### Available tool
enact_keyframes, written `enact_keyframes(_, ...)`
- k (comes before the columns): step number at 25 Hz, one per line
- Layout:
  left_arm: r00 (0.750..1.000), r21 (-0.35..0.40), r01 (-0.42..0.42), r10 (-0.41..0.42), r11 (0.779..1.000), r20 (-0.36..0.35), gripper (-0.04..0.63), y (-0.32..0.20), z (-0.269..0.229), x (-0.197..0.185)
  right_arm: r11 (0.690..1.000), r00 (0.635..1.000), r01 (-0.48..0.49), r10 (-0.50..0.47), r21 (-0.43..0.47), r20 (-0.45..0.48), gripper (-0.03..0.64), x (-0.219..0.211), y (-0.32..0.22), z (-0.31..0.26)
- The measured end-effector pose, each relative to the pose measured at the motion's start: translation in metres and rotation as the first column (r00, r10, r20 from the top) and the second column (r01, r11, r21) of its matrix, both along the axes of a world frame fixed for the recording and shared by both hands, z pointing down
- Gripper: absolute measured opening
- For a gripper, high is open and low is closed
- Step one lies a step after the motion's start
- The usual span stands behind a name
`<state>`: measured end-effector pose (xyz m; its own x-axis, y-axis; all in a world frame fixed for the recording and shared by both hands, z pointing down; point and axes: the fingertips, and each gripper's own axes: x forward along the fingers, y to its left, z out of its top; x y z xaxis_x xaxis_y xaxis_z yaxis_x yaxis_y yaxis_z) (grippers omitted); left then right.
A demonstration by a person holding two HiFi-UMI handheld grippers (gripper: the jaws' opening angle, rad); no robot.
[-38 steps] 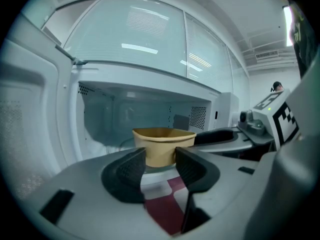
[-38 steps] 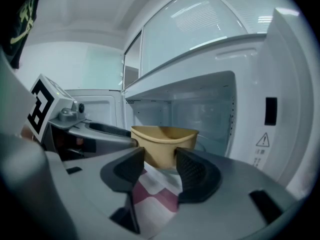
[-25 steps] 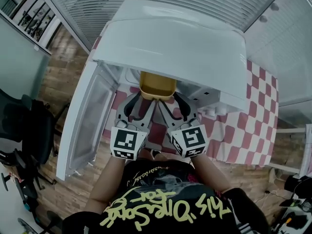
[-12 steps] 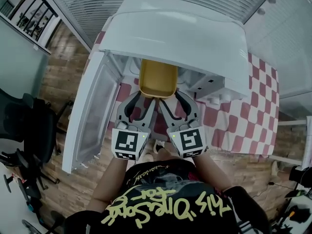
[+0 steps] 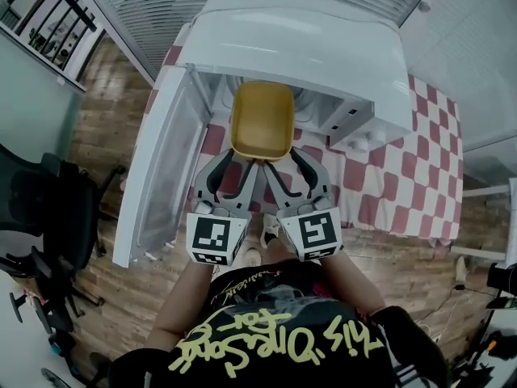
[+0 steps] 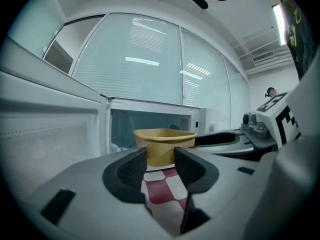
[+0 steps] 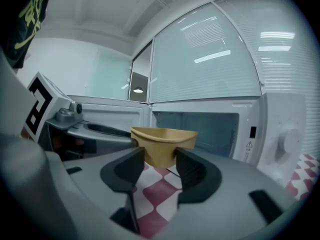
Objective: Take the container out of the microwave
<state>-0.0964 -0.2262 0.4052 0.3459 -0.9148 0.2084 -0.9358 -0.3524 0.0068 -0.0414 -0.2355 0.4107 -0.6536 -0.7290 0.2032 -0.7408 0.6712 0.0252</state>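
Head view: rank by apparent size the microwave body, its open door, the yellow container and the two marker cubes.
1. microwave body
2. door
3. yellow container
4. left marker cube and right marker cube: these look alike, so they are not ranked. They sit nearest the camera, so their size is exaggerated.

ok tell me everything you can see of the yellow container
The yellow container is an open-topped, rounded-rectangular tub with a flared rim, matte like paper or plastic, and looks empty. It sits upright in the air in front of the open microwave, above the red-and-white checked cloth. The left gripper and right gripper each have jaws closed on its near side.
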Motion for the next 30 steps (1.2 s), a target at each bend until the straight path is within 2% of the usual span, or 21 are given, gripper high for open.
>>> enact_keyframes(30,0.998,0.076,-0.056,0.056,0.995,0.010,0.173,0.107,-0.027,-0.004,0.997,0.998,-0.061,0.060,0.054,0.031,0.202,-0.002,0.110,-0.027)
